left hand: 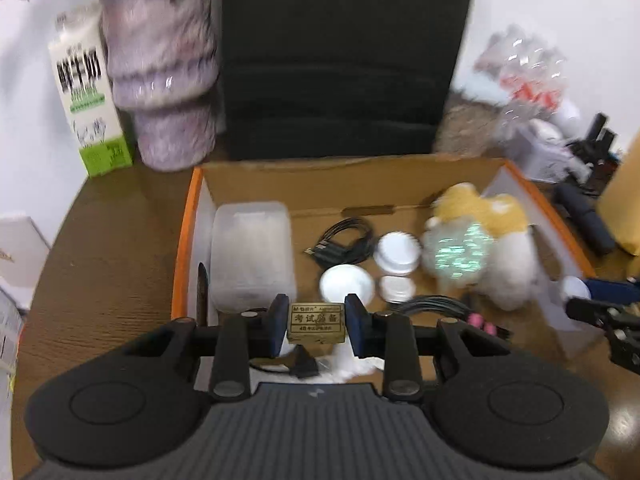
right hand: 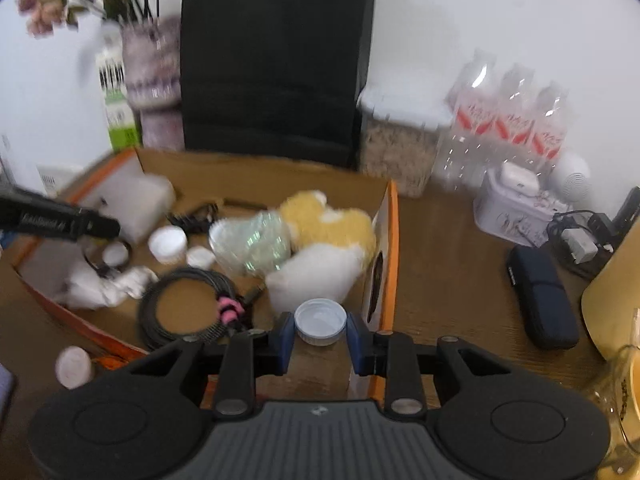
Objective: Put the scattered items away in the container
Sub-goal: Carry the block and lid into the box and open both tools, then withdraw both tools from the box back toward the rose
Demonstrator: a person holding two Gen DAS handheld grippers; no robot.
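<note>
Most items already lie in the box point(left hand: 192, 216): plush point(left hand: 492, 240), cables, lids, a clear case; both grippers hang over its near edge; the left gripper point(left hand: 317, 322) pinches an eraser point(left hand: 316, 323), the right gripper point(right hand: 320, 334) pinches a cap point(right hand: 320, 320); left outside the box, a small jar point(right hand: 73, 366) and a dark case point(right hand: 542, 296).

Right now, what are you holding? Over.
Left hand-held gripper shut on small gold eraser box. Right hand-held gripper shut on white bottle cap. Both over the cardboard box, already crowded; plush toy beside the cap.
</note>
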